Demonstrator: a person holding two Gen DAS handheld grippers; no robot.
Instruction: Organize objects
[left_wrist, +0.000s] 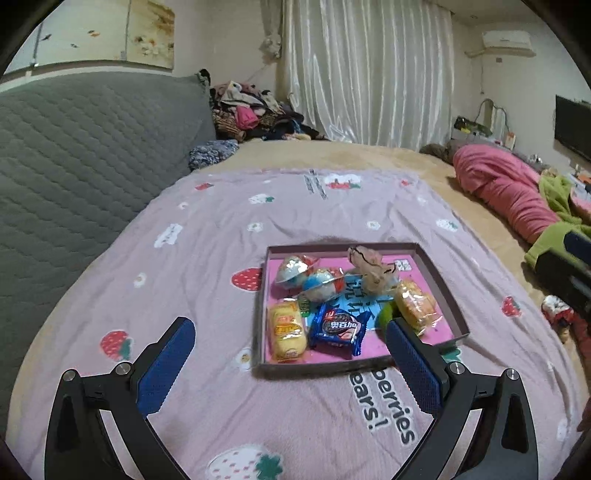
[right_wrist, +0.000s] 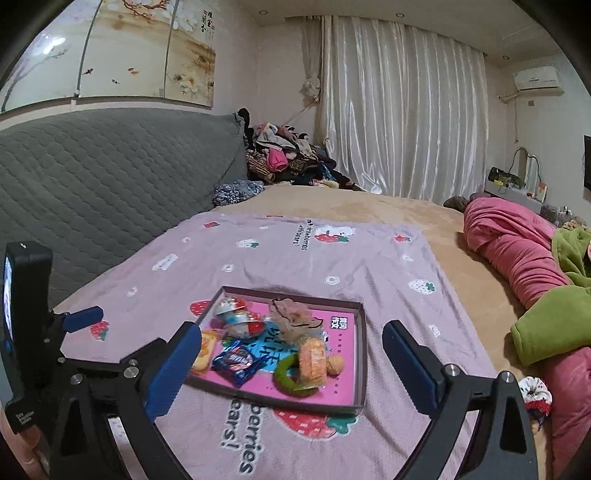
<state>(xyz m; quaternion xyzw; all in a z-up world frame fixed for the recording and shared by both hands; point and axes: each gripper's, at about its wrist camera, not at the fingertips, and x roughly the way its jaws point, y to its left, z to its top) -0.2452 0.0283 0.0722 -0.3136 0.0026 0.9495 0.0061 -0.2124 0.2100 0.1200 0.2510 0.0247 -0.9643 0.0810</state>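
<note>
Through my left wrist camera, the far left of the frame is filled by a grey quilted headboard (left_wrist: 85, 147). Below it my left claw (left_wrist: 288, 350) stands with its blue pads (left_wrist: 166, 365) wide apart and nothing between them but the pink strawberry blanket (left_wrist: 207, 236). Moving right, at the centre sits the shallow box lid (left_wrist: 448, 295), pink inside, flat on the blanket. In its lower left corner lies a yellow wrapped cake (left_wrist: 286, 332); just right of it a blue cookie packet (left_wrist: 338, 328). Above these, two round foil-wrapped sweets (left_wrist: 306, 277) touch each other, and toward the upper right is a pale crumpled wrapper (left_wrist: 373, 271). A second orange-yellow cake (left_wrist: 415, 304) lies near the right wall, with a bit of green ring (left_wrist: 384, 315) showing beside it, partly behind my right-hand pad. At the far right edge a dark blurred shape is my other claw.

Through my right wrist camera, the left claw's body with its phone (right_wrist: 26, 314) stands at the far left edge. My right claw (right_wrist: 291, 362) is likewise spread wide and empty. Its left pad (right_wrist: 173, 369) overlaps the near left corner of the lid (right_wrist: 364, 354) in the picture; whether it touches I cannot tell. Inside, left to right: yellow cake, cookie packet (right_wrist: 236, 360), green ring (right_wrist: 288, 376), orange cake standing on edge, a walnut (right_wrist: 336, 363). Right of the lid lie rolled pink bedding (right_wrist: 517, 251) and a green cover (right_wrist: 546, 325).
</note>
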